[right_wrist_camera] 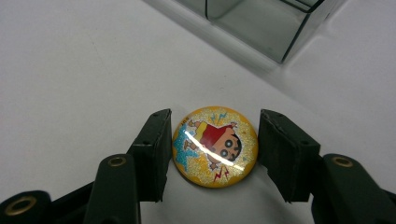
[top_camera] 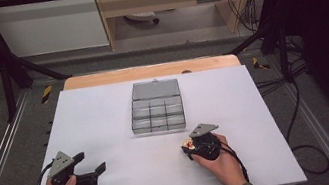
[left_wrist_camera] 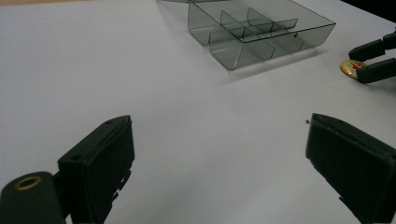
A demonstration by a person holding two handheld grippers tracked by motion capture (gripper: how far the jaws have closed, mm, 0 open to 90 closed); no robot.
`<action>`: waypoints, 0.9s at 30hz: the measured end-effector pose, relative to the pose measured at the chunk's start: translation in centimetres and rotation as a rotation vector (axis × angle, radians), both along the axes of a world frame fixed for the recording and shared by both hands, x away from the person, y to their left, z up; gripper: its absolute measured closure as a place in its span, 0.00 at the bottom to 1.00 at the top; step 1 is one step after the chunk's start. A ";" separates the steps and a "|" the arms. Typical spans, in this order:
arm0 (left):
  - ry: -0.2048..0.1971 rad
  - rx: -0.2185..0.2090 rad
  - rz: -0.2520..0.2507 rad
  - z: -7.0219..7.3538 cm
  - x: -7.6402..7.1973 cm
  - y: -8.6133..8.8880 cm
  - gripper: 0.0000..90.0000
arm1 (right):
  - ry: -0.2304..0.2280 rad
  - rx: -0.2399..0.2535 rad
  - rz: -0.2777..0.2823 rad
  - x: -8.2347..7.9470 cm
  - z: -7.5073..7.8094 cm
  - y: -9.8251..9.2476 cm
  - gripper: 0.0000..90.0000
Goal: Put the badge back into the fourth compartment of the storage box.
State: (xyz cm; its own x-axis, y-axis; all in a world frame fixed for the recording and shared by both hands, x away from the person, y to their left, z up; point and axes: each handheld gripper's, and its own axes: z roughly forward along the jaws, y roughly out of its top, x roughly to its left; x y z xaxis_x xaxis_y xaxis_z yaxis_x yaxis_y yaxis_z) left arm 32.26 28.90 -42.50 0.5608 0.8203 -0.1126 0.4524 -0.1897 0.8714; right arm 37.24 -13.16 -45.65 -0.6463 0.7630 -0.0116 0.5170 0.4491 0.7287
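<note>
The right gripper (right_wrist_camera: pixel 214 154) pinches the round glittery yellow cartoon badge (right_wrist_camera: pixel 215 145) flat on the white table (top_camera: pixel 108 132), near the clear plastic compartment box (top_camera: pixel 156 108); its domed rim could slip out when lifted.

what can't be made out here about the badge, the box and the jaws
- Badge: its back and underside are hidden against the table in the right gripper view; tiny in the high view, half behind the right gripper.
- Box: its far side is cut off by the top edge in both gripper views.
- Box lid: whether it lies flat, unclear in the high view.
- Left gripper: jaw bases run off the bottom edge of its own view.
</note>
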 end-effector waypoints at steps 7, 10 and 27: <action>-0.001 -0.002 -0.002 0.0 0.0 0.0 0.09 | 0.004 0.007 0.001 0.1 0.0 -0.1 0.52; -0.002 -0.002 -0.002 0.0 0.0 0.0 0.09 | 0.009 0.010 0.003 0.1 0.1 -0.2 0.52; 0.000 0.000 -0.003 0.0 0.0 0.0 0.09 | -0.015 0.004 -0.010 -0.2 0.5 -0.3 0.50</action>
